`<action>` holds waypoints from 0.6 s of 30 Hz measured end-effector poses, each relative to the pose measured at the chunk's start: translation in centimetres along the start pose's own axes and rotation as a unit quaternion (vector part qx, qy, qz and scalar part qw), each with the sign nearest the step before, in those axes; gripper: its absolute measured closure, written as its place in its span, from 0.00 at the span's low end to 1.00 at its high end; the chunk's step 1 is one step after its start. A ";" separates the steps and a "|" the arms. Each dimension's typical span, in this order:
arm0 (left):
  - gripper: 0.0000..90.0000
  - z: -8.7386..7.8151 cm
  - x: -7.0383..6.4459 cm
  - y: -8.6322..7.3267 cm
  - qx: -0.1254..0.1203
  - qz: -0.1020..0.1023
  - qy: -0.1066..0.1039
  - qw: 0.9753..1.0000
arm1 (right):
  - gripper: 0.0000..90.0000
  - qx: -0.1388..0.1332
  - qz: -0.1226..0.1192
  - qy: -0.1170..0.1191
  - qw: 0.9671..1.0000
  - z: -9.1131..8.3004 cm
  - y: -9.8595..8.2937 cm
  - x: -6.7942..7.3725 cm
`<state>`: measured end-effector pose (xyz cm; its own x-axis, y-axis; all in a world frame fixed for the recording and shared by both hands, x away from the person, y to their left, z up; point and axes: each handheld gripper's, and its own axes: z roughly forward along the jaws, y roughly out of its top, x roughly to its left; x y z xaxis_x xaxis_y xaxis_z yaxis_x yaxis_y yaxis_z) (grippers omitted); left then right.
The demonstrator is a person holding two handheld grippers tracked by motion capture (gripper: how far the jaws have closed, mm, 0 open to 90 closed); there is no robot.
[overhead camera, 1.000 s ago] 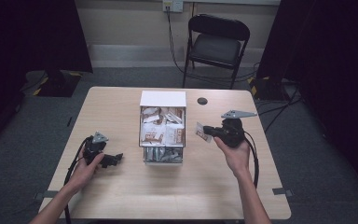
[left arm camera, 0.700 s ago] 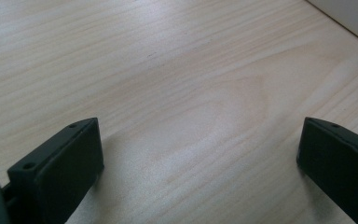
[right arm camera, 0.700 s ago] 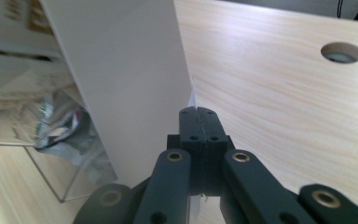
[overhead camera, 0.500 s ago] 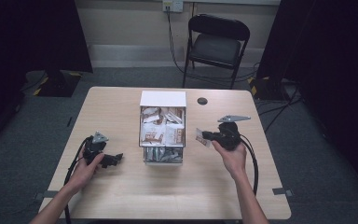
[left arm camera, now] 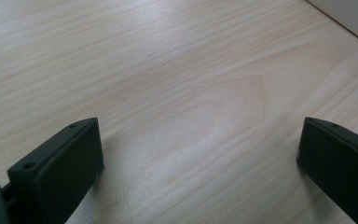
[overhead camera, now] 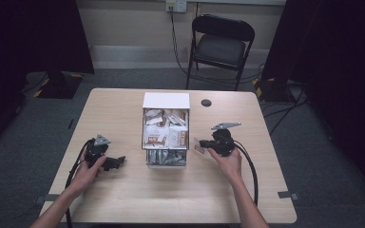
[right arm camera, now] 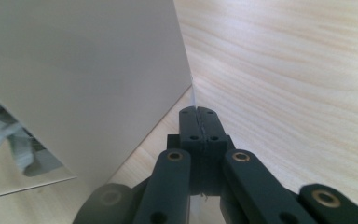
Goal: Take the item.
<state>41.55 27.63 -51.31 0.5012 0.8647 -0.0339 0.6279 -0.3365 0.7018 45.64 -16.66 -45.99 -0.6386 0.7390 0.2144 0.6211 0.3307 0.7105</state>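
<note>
**Kid:** Holding something small, aren't you? What is your right gripper (overhead camera: 204, 145) pinching?

**Helper:** You are pinching a little packet (overhead camera: 199, 146). In the right gripper view the jaws are pressing tight together, with a thin edge of the packet (right arm camera: 195, 97) sticking up between them.

**Kid:** Where is the packet sitting now?

**Helper:** You are holding it just to the right of the white box (overhead camera: 166, 101), near its right wall (right arm camera: 88, 84), out over the table (overhead camera: 123, 199). It is not touching the other packets.

**Kid:** And what is the left gripper (overhead camera: 119, 161) doing?

**Helper:** You are resting it on the table, well to the left of the box. Its jaws are standing wide apart, with bare wood (left arm camera: 200, 116) between them. It is holding nothing.

**Kid:** Is the job nearly done?

**Helper:** I am guessing not. Lots of packets are lying in the box (overhead camera: 164, 130), and more are showing through the clear front (overhead camera: 166, 158) on the near side. You are handling just one packet, so most of the job is waiting.
</note>
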 end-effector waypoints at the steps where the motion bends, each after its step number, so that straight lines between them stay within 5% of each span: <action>1: 0.00 0.0 0.0 0.0 0.000 0.000 0.000 1.000 | 1.00 0.003 0.000 0.000 1.000 0.2 -0.1 0.0; 18: 0.00 0.0 0.0 0.0 0.000 0.001 0.000 1.000 | 0.94 0.016 0.013 -0.025 0.999 2.0 -1.4 -0.8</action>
<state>41.54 27.63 -51.31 0.5019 0.8643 -0.0331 0.6275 -0.3375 0.7016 46.19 -16.51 -48.54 -0.5993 0.7757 0.1981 0.6523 0.3296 0.6825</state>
